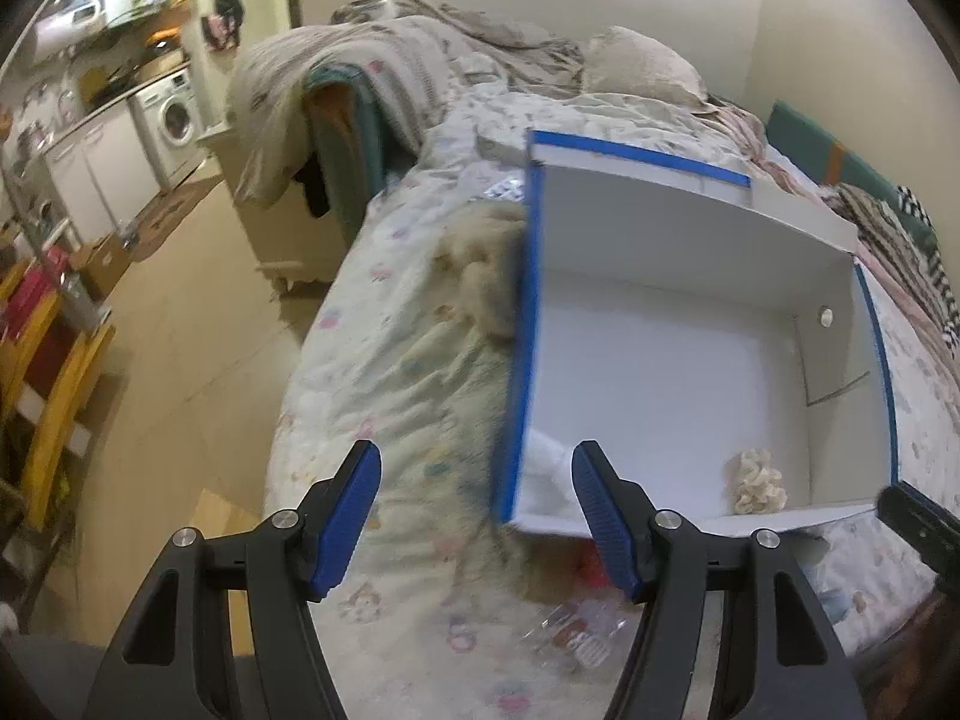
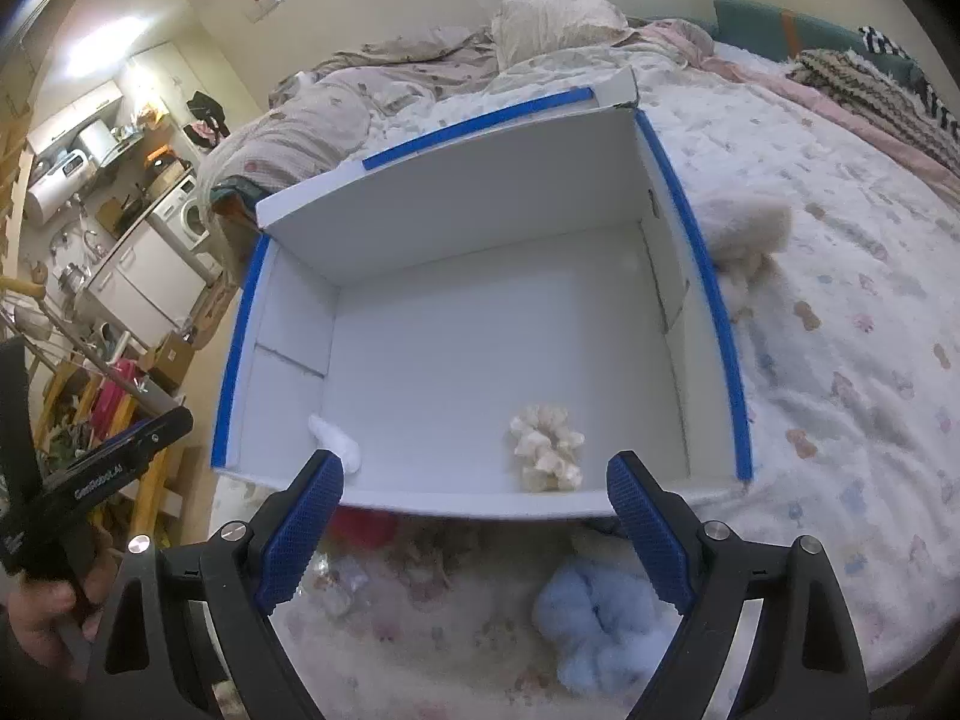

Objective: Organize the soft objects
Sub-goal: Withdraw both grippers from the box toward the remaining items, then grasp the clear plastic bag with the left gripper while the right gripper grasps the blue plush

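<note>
A white box with blue-taped rims sits open on the bed. Inside lie a cream scrunchie and a small white fluffy piece near the front wall. A light blue scrunchie and a red soft item lie on the bedspread in front of the box. A beige fluffy toy rests against the box's outer side. My right gripper is open and empty above the box's front edge. My left gripper is open and empty at the box's front left corner.
The bed has a patterned bedspread, with a crumpled duvet and pillow at the far end. Clear plastic wrappers lie in front of the box. Bed edge and floor are to the left, with kitchen units beyond.
</note>
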`<control>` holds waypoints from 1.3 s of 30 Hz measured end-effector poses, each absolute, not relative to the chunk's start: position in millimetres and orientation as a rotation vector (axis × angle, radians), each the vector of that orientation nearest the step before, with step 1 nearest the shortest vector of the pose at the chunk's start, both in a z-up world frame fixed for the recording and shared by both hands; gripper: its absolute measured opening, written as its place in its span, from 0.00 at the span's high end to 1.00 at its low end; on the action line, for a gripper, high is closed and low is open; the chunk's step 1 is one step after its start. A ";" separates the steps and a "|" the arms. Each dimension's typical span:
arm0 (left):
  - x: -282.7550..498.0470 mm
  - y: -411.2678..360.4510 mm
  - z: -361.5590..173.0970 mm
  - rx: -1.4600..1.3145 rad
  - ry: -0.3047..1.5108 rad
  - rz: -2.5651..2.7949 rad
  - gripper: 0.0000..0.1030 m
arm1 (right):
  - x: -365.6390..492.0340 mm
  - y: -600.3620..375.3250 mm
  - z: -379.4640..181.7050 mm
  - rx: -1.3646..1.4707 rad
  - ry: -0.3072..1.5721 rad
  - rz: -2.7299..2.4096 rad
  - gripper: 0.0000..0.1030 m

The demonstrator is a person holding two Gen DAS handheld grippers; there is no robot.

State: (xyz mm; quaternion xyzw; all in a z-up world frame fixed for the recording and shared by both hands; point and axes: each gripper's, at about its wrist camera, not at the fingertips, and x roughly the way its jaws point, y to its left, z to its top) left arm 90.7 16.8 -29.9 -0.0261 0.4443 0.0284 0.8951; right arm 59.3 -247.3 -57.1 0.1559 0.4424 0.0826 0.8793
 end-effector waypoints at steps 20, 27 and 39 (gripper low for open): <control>81.2 -8.4 -139.6 -0.152 1.384 -0.123 0.38 | 36.4 -264.3 -85.0 0.431 1.034 0.094 0.08; 86.7 -37.3 -171.0 -0.143 1.482 -0.141 0.39 | 40.0 -269.8 -92.7 0.445 1.063 0.076 0.08; 89.2 -60.2 -164.4 -0.091 1.470 -0.144 0.77 | 38.1 -285.2 -99.5 0.471 1.084 0.014 0.08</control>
